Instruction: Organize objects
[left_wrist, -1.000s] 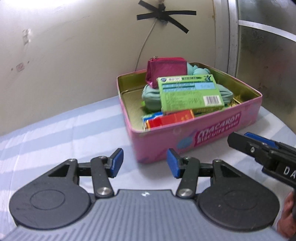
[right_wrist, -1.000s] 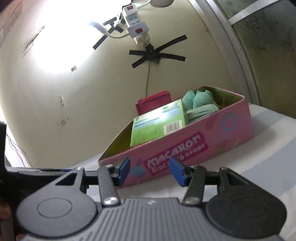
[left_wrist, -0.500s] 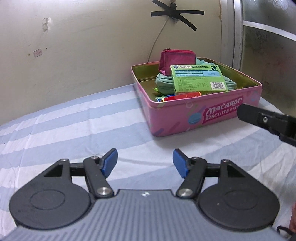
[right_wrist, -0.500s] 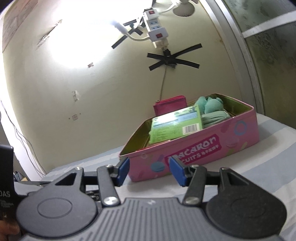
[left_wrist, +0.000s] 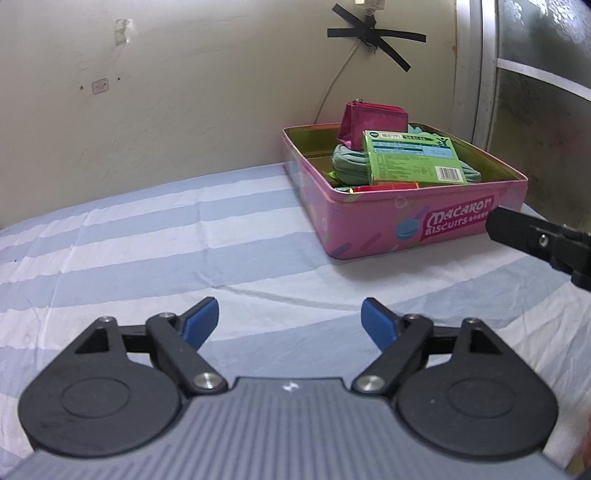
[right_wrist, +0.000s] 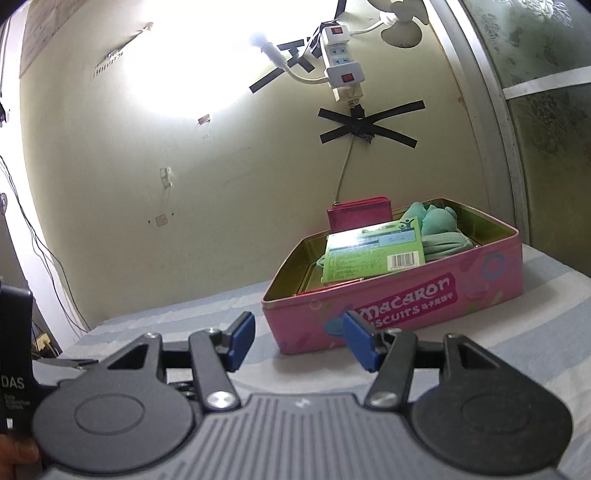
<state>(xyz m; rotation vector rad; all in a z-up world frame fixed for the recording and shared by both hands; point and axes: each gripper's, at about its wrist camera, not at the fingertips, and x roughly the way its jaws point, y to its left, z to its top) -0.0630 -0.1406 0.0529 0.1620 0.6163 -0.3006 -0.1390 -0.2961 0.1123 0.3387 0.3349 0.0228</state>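
A pink biscuit tin (left_wrist: 436, 225) (right_wrist: 402, 306) stands against the wall on the striped sheet. Inside lie a green box (left_wrist: 412, 158) (right_wrist: 373, 254) on top, a magenta pouch (left_wrist: 369, 120) (right_wrist: 360, 216) leaning at the back, teal cloth (left_wrist: 347, 162) (right_wrist: 439, 225) and a red packet (left_wrist: 384, 187). My left gripper (left_wrist: 290, 324) hovers well short of the tin, its jaws opening with nothing between them. My right gripper (right_wrist: 297, 341) sits just in front of the tin's near wall, jaws opening and empty. Its black finger (left_wrist: 532, 236) shows at the right of the left wrist view.
A blue-and-white striped sheet (left_wrist: 155, 240) covers the surface. The cream wall (right_wrist: 184, 184) behind carries a taped cable and a power strip (right_wrist: 341, 70). A frosted window frame (left_wrist: 484, 74) stands to the right of the tin. A hand (right_wrist: 14, 452) holds the left device's body at the far left.
Both grippers have backed away from the tin, which looks smaller and farther now. The left jaws have spread much wider; the right jaws have widened slightly.
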